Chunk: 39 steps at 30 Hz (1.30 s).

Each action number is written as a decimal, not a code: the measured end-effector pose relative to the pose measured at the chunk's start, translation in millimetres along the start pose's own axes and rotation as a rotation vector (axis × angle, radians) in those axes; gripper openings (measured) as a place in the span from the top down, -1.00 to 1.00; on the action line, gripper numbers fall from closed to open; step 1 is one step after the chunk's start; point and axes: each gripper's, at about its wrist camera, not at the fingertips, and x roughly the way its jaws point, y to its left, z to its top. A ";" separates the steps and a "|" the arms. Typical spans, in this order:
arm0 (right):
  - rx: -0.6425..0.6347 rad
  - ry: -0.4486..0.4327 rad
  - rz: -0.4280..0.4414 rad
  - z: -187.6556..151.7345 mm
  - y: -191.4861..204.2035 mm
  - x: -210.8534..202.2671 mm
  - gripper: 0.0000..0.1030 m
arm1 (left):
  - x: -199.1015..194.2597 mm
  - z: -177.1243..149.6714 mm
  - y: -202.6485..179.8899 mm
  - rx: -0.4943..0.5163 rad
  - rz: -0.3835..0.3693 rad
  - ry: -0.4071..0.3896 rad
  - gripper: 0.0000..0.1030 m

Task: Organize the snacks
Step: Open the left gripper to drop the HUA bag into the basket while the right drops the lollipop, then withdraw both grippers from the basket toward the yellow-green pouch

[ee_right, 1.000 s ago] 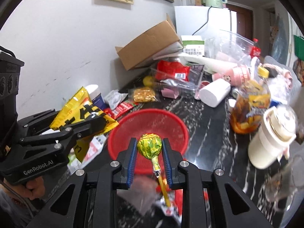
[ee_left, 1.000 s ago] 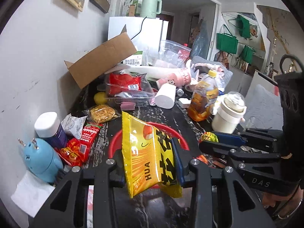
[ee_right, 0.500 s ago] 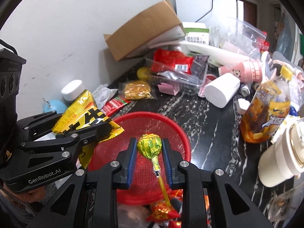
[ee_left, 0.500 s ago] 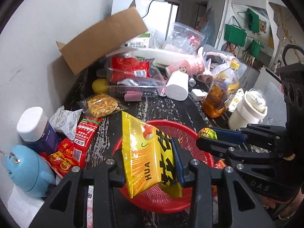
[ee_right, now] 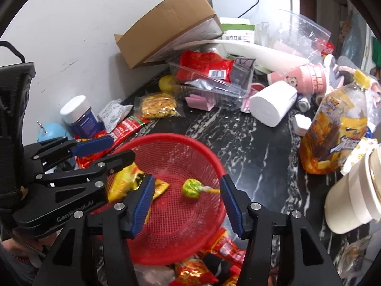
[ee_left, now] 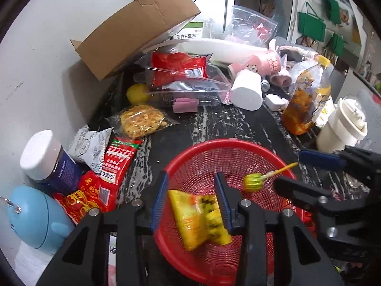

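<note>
Both snacks have dropped: lollipop and yellow packet lie loose between each opening gripper.

The left gripper points steeply down, its jaws opening, blue pads clear of anything between them. The right gripper is angled down likewise just beside it, its jaws opening too and pressing on nothing. The two stand close, side by side.
</note>
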 end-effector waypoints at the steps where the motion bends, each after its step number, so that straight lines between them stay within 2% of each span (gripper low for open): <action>1: 0.001 0.001 -0.007 0.0 -0.8 -1.6 -0.10 | 0.5 0.2 -0.1 -0.002 -0.003 0.006 -0.10; 2: 0.004 0.001 -0.010 -0.1 -1.6 -3.2 -0.10 | 0.3 0.3 -0.9 -0.005 -0.007 0.011 -0.32; 3: 0.007 0.001 -0.012 -0.5 -2.6 -5.8 -0.10 | -0.8 0.3 -1.2 -0.009 -0.010 0.009 -0.41; 12: 0.020 -0.032 -0.038 -1.3 -6.1 -34.0 -0.11 | -29.9 4.0 -16.0 0.025 -0.009 -0.045 -0.42; 23: 0.008 -0.137 -0.097 -15.0 -0.8 -102.2 -0.23 | -93.0 2.1 -41.6 0.082 -0.024 -0.160 -0.42; 32: 0.001 -0.209 -0.163 -37.2 3.0 -157.3 -0.40 | -138.8 -8.5 -65.3 0.120 -0.076 -0.222 -0.45; 39: 0.009 -0.242 -0.217 -61.2 4.6 -192.8 -0.51 | -160.0 -22.6 -83.7 0.165 -0.129 -0.227 -0.45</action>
